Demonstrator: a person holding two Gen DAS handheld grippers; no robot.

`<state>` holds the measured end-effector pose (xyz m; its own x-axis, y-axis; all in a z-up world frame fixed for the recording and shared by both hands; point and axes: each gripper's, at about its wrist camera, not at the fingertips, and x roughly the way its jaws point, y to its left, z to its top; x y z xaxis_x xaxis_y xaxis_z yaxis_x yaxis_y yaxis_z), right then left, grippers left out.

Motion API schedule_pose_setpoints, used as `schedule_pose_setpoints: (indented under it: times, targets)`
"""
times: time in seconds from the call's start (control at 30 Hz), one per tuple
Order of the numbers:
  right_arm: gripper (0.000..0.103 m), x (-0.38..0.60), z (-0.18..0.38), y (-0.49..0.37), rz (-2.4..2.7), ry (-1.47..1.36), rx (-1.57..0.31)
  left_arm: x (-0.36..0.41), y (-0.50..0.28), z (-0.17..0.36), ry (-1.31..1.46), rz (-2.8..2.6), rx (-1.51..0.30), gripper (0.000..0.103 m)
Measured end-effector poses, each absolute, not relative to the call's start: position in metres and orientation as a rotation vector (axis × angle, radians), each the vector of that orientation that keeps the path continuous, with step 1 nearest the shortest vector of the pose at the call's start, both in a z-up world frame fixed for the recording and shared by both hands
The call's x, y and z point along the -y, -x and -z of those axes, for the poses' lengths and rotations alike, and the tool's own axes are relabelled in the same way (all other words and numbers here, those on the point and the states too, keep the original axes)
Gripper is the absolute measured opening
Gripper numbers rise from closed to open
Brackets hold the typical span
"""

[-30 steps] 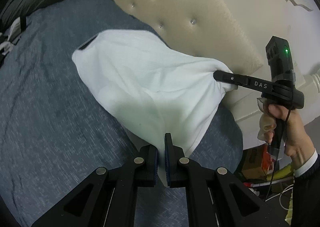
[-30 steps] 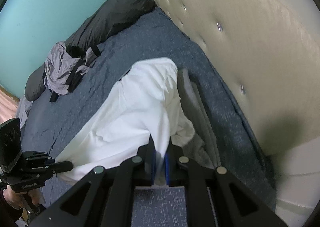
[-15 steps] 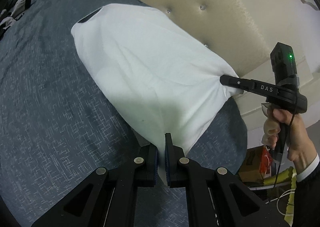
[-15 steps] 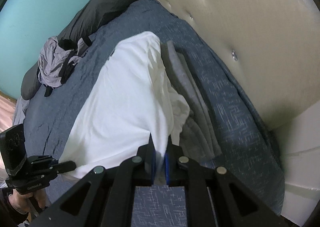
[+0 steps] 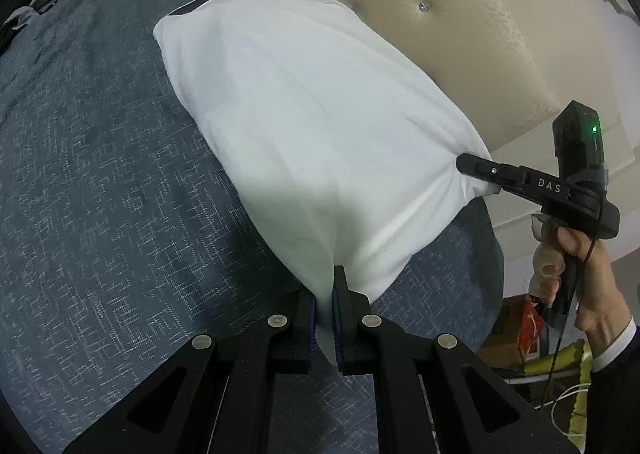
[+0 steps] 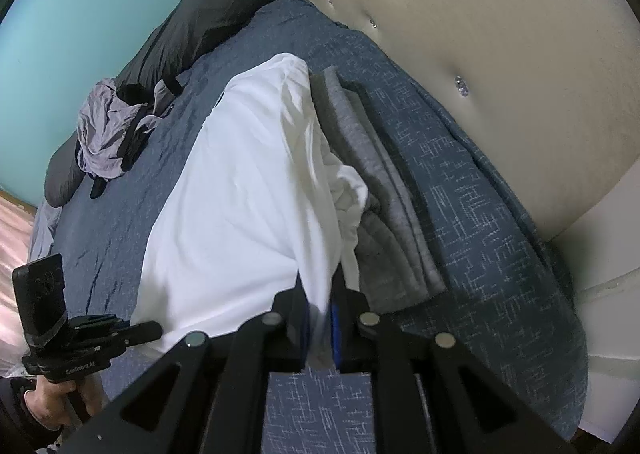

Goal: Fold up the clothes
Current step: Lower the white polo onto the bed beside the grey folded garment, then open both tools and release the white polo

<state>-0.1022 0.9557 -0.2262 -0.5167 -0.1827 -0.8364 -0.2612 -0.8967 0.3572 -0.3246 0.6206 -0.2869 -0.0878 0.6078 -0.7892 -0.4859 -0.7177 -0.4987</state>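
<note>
A white shirt is stretched above the blue bedspread. My left gripper is shut on its near corner. My right gripper, seen at right in the left wrist view, is shut on the other near corner. In the right wrist view the white shirt runs away from my right gripper, and my left gripper pinches its edge at lower left. The far end with the dark collar lies on the bed.
A folded grey garment lies beside the shirt near the tufted cream headboard. A crumpled lilac and black garment and a dark pillow lie at the far end. The bed edge and floor clutter are at right.
Both grippers have carried the shirt's near edge toward the headboard end; the shirt is pulled flatter and covers more of the bed beside the grey garment.
</note>
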Motion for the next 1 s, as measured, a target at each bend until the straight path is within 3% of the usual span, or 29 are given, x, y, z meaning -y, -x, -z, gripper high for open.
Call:
schedule_pose_setpoints:
  times: [0.37, 0.8, 1.0]
  targets:
    - [0.016, -0.967, 0.228, 0.086, -2.569, 1.541, -0.662, -0.602, 0.330, 0.278, 1.453, -1.891, 0.143, 0.010]
    - [0.016, -0.976, 0.188, 0.075, -2.659, 1.293, -0.647, -0.570, 0.359, 0.270, 1.418, -1.994, 0.203, 0.008]
    - [0.016, -0.958, 0.199, 0.093, -2.677, 1.301, -0.637, -0.590, 0.360, 0.274, 1.398, -1.991, 0.173, 0.008]
